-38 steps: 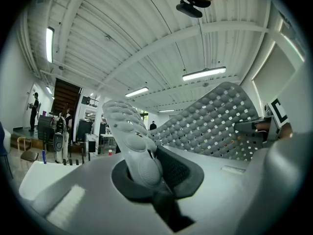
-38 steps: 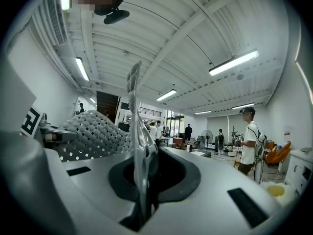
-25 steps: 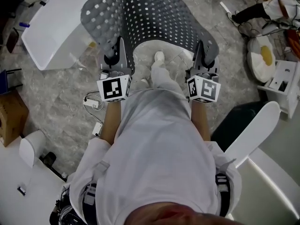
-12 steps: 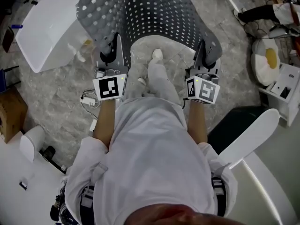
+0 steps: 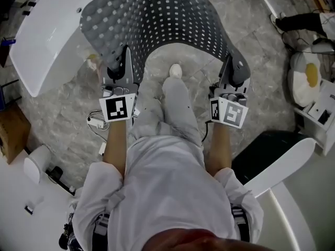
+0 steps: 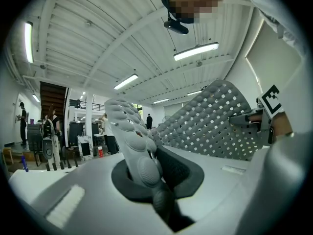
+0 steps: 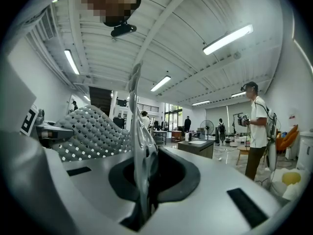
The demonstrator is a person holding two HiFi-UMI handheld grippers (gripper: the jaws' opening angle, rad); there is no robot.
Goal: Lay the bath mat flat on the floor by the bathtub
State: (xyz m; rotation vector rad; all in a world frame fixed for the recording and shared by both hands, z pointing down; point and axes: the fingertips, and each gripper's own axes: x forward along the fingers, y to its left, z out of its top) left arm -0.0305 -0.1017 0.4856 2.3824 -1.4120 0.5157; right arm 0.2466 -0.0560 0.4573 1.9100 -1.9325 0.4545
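i hold the left gripper [image 5: 123, 61] and right gripper [image 5: 233, 73] wide apart, jaws clamped on the bath mat [image 5: 157, 20], so it hangs spread above the floor [image 5: 68, 109] beside the bathtub [image 5: 42, 41].

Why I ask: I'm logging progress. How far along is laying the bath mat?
Done: left tongs and right tongs are shut on near corners of the bath mat. In hand: it hangs arched beside the bathtub. Left: lower it, spread it flat on the floor, let go.

Overhead plus close upward views, sharing mat [image 5: 157, 20]
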